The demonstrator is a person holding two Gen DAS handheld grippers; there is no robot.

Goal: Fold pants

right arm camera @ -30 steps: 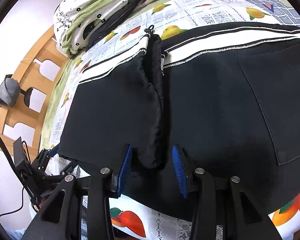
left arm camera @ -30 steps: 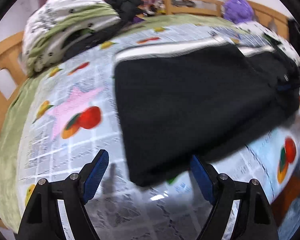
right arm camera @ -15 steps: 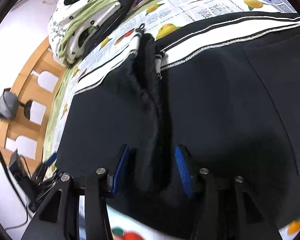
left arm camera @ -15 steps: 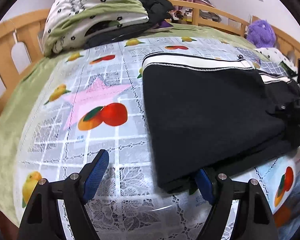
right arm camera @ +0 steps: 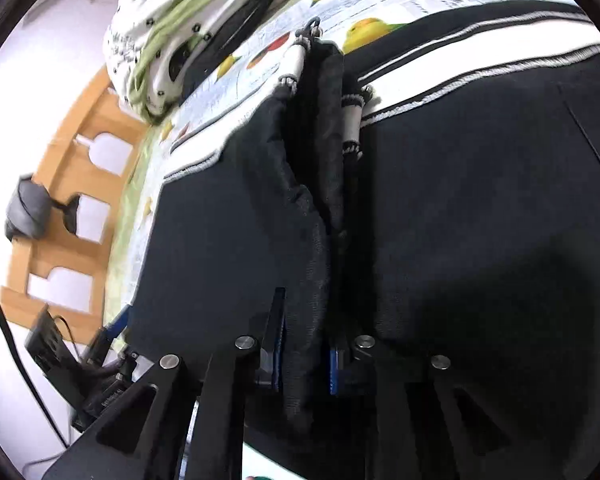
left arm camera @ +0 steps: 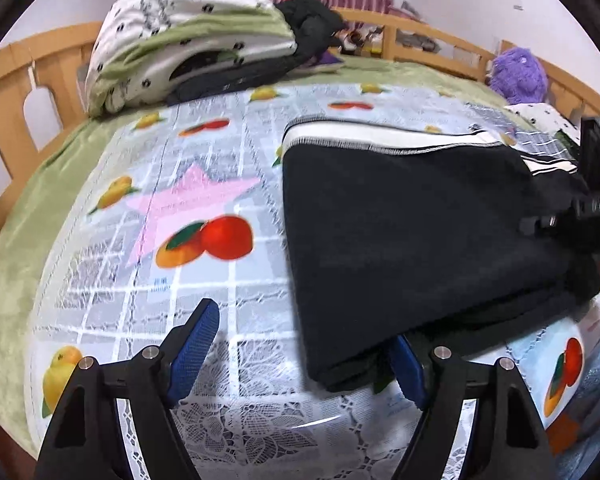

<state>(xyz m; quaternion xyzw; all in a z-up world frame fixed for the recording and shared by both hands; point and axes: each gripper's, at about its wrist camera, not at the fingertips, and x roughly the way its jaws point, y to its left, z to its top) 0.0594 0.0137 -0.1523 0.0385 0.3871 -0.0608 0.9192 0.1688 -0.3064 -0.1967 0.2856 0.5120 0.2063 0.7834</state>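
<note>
The right gripper (right arm camera: 304,354) has its fingers clamped on a bunched ridge of the black pants (right arm camera: 480,220), lower centre; the left gripper (left arm camera: 300,350) fingers gape wide at the pants' corner on the bed (left arm camera: 204,152), gripping nothing.

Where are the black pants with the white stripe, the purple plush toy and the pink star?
black pants with the white stripe (left arm camera: 420,232): left wrist view, middle of folded black cloth.
purple plush toy (left arm camera: 518,76): left wrist view, fuzzy body.
pink star (left arm camera: 188,204): left wrist view, centre of print.

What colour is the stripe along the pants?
White, edged with grey stitching, on black pants; clearest in the left wrist view.
</note>
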